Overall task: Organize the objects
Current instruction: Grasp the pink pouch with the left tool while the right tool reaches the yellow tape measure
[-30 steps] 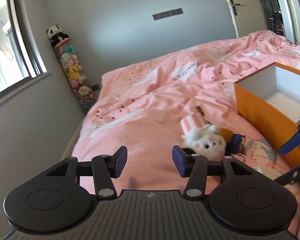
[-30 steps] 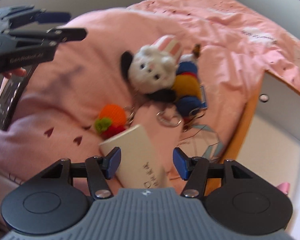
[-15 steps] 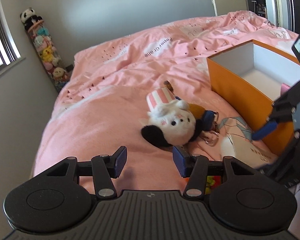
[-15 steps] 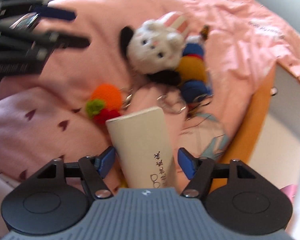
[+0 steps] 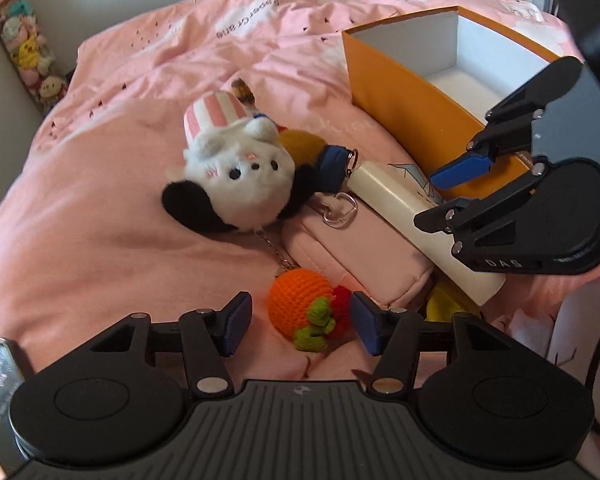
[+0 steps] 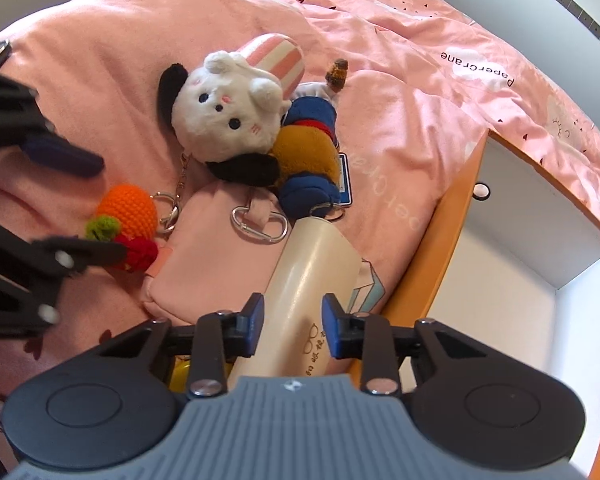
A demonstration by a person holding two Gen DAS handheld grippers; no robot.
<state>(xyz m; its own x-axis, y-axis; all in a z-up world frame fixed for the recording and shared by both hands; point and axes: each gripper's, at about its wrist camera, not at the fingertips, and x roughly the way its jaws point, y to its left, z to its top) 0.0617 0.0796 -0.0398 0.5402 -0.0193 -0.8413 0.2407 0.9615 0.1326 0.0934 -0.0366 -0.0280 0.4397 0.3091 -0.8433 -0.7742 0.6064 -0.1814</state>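
On the pink bed lies a heap of toys. An orange crochet fruit keyring [image 5: 300, 308] sits between the tips of my left gripper [image 5: 302, 328]; its jaws are opening and the pads do not touch it. My right gripper [image 6: 293, 322] is closing around a cream cylindrical case [image 6: 312, 272], and both pads meet its sides. In the left wrist view the right gripper [image 5: 448, 194] straddles that case [image 5: 392, 200]. A pink pouch [image 5: 360, 252] lies under the case. A white plush with a striped hat [image 5: 236, 176] rests on a blue and yellow plush [image 6: 308, 148].
An open orange box [image 5: 400, 92] with a white inside stands on the bed right of the heap, its wall [image 6: 432, 248] close beside the case. Something yellow [image 5: 448, 304] peeks from under the case. A column of soft toys [image 5: 24, 52] stands by the far wall.
The left gripper has tipped down and come closer to the heap; the orange keyring now sits between its jaws. The right jaws have narrowed from wide apart onto the cream case.
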